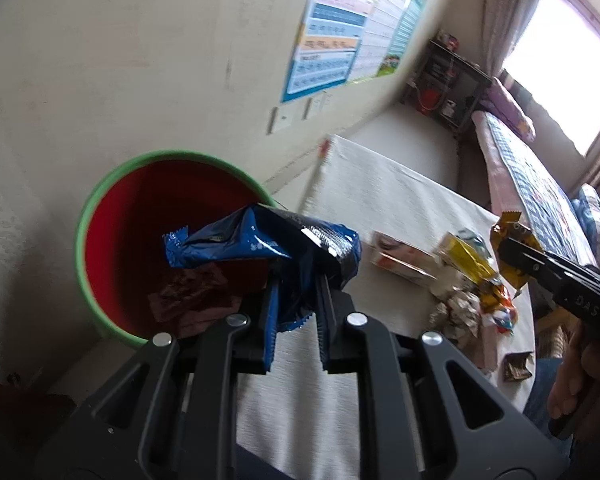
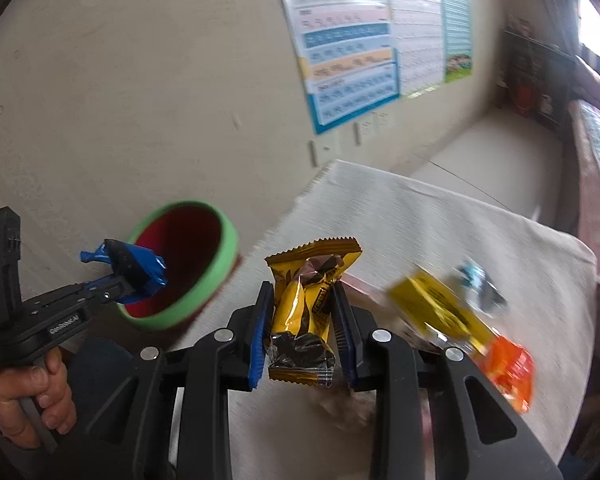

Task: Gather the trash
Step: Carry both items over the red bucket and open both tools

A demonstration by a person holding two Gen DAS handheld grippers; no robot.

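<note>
The left hand-held gripper (image 1: 296, 300) is pinching a crumpled blue wrapper (image 1: 260, 244), holding it over the near lip of the green-rimmed red bin (image 1: 100, 208), which is standing just beside the surface (image 1: 400, 192). The right hand-held gripper (image 2: 302, 328) is clamping a yellow wrapper (image 2: 312, 280) above the cloth-covered surface, well short of the bin.

What is worrying me is the blue wrapper's position: most of it is hanging over the opening, but its tail is trailing back between the fingers and outside the rim. If the fingers part here, I judge it could catch on the rim and slide down the outside onto the floor. Light foil like this could also be clinging to the ridged pads (image 1: 271, 320) rather than dropping cleanly.

The yellow wrapper is looking gripped only across its middle, so a quick swing toward the bin might be letting it slip out. More litter is lying on the surface: a yellow packet (image 2: 436, 308), an orange wrapper (image 2: 508, 368) and crumpled paper (image 1: 456, 312), any of which a careless pass could be knocking off the edge.
</note>
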